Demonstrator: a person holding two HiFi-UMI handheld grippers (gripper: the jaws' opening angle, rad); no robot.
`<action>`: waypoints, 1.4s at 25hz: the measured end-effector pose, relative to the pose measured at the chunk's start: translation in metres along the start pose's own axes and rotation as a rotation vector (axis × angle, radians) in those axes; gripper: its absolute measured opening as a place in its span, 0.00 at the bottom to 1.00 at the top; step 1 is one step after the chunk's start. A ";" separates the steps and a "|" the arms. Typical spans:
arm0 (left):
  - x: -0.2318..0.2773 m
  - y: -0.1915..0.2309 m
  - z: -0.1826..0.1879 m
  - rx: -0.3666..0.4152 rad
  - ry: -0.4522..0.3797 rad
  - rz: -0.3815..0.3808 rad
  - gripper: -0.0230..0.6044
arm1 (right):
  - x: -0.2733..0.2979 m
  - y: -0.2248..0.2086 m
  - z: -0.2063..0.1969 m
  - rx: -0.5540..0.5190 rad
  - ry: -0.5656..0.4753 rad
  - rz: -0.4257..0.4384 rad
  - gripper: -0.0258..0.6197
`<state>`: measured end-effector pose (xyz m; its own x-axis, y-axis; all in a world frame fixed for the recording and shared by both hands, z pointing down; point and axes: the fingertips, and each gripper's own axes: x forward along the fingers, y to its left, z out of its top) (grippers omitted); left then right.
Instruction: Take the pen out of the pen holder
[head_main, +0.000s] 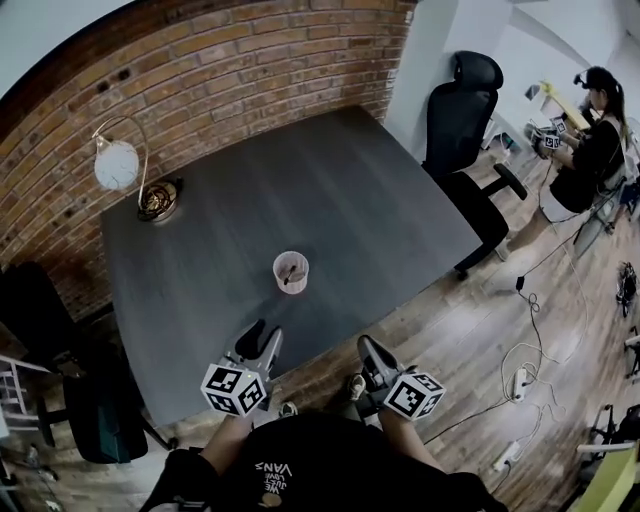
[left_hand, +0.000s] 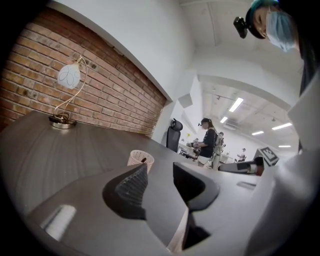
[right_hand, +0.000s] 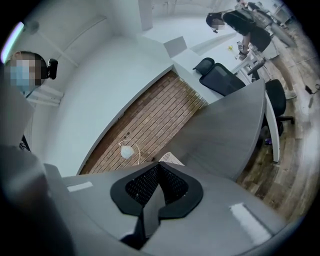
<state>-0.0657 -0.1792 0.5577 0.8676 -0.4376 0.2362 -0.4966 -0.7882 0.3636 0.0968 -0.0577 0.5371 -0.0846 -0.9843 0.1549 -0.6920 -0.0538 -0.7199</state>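
Pen (head_main: 290, 273) leans near-upright in holder (head_main: 291, 289), middle of table (head_main: 380, 200), untouched. Left gripper (head_main: 262, 337) jaws apart, empty; holder straight ahead, slightly right (nearer than to right gripper (head_main: 367, 347), jaws together on nothing). Likely left reaches forward, lifts pen upward

Left hand-held gripper (left_hand: 159, 172) has its jaws apart and empty; mesh pen holder (left_hand: 137, 157) with pen (left_hand: 144, 160) sits just ahead on the desk (left_hand: 60, 155).
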 end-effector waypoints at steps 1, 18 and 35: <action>0.004 0.000 0.002 -0.003 -0.008 0.022 0.31 | 0.005 -0.002 0.006 -0.004 0.021 0.016 0.04; 0.036 -0.034 0.001 -0.069 -0.150 0.380 0.31 | 0.029 -0.058 0.075 -0.061 0.260 0.277 0.04; 0.061 -0.013 -0.001 -0.062 -0.150 0.493 0.31 | 0.030 -0.087 0.094 -0.036 0.267 0.277 0.04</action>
<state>-0.0058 -0.1952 0.5681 0.5223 -0.8113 0.2627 -0.8440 -0.4477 0.2954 0.2222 -0.0980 0.5408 -0.4520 -0.8822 0.1319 -0.6413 0.2185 -0.7355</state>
